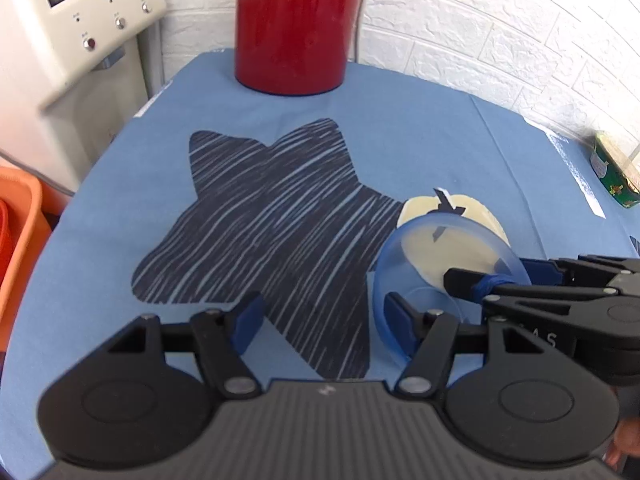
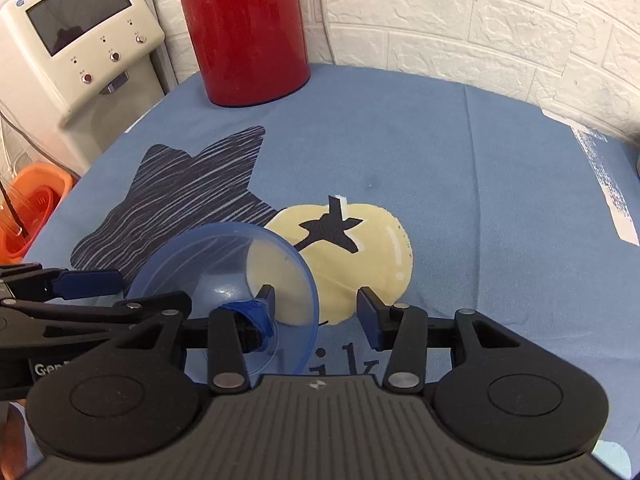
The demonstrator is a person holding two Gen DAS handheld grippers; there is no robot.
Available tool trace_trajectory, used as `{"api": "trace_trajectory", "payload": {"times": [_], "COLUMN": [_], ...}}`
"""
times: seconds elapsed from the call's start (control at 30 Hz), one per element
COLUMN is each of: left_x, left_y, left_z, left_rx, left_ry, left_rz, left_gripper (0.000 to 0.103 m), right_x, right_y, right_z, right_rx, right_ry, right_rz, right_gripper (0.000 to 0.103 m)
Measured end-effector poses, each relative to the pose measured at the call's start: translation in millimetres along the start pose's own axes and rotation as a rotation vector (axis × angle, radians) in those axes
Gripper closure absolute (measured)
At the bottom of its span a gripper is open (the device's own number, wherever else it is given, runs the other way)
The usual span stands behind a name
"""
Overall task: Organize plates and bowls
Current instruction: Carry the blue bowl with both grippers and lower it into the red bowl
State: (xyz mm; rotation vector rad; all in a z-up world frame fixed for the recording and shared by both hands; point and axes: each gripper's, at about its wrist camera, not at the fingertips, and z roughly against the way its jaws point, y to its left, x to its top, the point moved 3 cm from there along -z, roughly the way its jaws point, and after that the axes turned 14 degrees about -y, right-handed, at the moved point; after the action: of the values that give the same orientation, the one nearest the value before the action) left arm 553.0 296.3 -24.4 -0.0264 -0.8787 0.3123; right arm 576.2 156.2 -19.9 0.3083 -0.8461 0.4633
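A clear blue bowl sits tipped on its side on the counter, which is covered by a blue cloth. The bowl lies where a dark striped star print meets a pale yellow apple print, and its mouth faces the apple and the far wall.

The right tool stands partly open over the bowl's rim. Its taped finger is inside the bowl and its other finger is outside, clear of the rim with cloth showing between them, so the wall is between the jaws but not pinched. Whether the taped finger touches the inner wall is not clear.

The left tool is spread wide, with only the star print in its gap. One of its fingers is right at the bowl's outer wall on the star side; contact cannot be told.

At the back of the counter stands a tall red jug. A cream water dispenser is beside the counter, with an orange basket below it. A green tin sits at the far edge near the white brick wall.
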Motion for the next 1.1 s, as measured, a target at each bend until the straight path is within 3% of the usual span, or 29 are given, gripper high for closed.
{"api": "trace_trajectory", "payload": {"times": [0.1, 0.23, 0.3, 0.33, 0.4, 0.53, 0.83, 1.1], "left_x": [-0.9, -1.6, -2.1, -2.4, -3.2, -4.0, -4.7, -14.6], "left_y": [0.4, -1.3, -5.3, -7.2, -8.0, -10.7, -4.7, -32.0], "left_z": [1.4, 2.9, 4.0, 4.6, 5.0, 9.1, 21.5, 75.5], "left_rx": [-0.005, -0.032, -0.044, -0.044, -0.058, -0.033, -0.053, -0.102], "left_ry": [0.001, 0.001, 0.002, 0.000, 0.012, 0.003, 0.031, 0.035], "left_rz": [0.006, 0.008, -0.001, -0.009, 0.027, 0.034, 0.063, 0.052], "left_gripper": [0.037, 0.047, 0.065, 0.068, 0.092, 0.096, 0.097, 0.098], "right_x": [3.8, 2.8, -0.1, -1.3, -3.9, -9.0, -12.0, -21.3], "right_y": [2.0, 2.8, 2.4, 3.2, 5.9, 14.4, 25.5, 21.0], "right_z": [-1.6, 2.2, 3.4, 4.0, 7.1, 11.5, 14.6, 54.6], "right_rx": [0.004, 0.043, 0.060, 0.063, 0.081, 0.128, 0.128, 0.134], "right_ry": [0.036, 0.032, 0.024, 0.021, 0.014, 0.024, 0.020, 0.018], "right_rz": [0.022, 0.002, -0.012, -0.007, -0.005, -0.053, -0.041, -0.091], "right_gripper": [0.072, 0.082, 0.088, 0.092, 0.095, 0.094, 0.094, 0.089]}}
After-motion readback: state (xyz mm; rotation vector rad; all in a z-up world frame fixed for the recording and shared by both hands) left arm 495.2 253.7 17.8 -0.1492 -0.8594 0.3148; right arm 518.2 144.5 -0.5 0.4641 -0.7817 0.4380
